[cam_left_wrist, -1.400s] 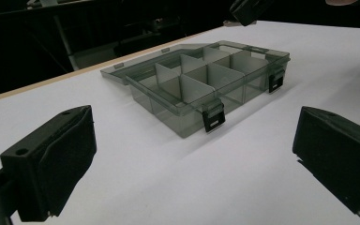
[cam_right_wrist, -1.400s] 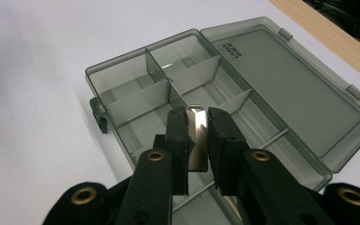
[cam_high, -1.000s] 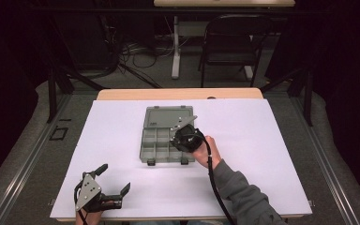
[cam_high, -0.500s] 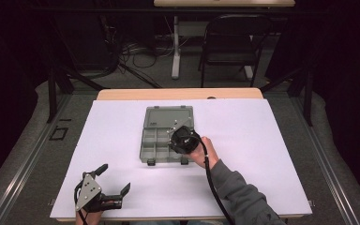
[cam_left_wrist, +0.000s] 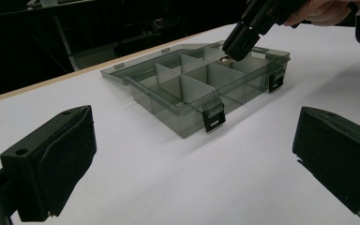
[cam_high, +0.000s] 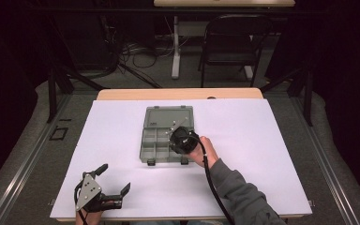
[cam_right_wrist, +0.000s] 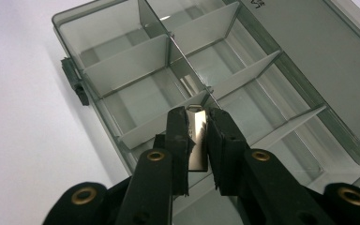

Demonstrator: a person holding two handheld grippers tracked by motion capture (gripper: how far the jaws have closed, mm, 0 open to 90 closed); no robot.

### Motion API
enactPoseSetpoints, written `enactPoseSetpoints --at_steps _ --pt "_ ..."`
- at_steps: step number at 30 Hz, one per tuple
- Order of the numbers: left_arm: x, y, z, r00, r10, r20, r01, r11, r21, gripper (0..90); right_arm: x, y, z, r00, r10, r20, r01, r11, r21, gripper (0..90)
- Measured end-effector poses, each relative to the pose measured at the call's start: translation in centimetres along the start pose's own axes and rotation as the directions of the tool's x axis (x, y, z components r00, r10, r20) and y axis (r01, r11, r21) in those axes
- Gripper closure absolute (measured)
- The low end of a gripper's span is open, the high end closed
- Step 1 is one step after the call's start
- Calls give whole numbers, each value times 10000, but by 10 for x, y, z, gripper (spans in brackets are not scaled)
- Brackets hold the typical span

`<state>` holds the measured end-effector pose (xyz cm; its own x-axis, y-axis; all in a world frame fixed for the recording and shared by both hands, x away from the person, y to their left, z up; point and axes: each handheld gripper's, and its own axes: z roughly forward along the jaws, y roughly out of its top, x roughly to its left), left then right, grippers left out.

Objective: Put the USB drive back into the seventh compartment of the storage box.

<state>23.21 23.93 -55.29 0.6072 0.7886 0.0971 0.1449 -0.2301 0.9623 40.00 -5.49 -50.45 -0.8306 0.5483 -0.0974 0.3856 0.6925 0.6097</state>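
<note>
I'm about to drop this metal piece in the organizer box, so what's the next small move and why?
Probably lower the right gripper a little further into the compartment, then open it. Its jaws are shut on the small metal piece, held just above the dividers of the open organizer box, so a drop from here might hit a divider. The left gripper rests open, well clear.

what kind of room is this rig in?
Probably a lab or recording studio, not a home. The white table sits inside black curtains, with loose cables and a folding chair behind it. The sole work item is a compartment box.
</note>
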Motion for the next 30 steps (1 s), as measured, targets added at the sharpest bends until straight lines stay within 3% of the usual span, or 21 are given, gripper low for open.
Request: enactPoseSetpoints --at_steps 30 --pt "1 0 0 10000 17 21 -17 10000 5 2 -4 -3 19 9999 -37 -98 45 9965 829 794"
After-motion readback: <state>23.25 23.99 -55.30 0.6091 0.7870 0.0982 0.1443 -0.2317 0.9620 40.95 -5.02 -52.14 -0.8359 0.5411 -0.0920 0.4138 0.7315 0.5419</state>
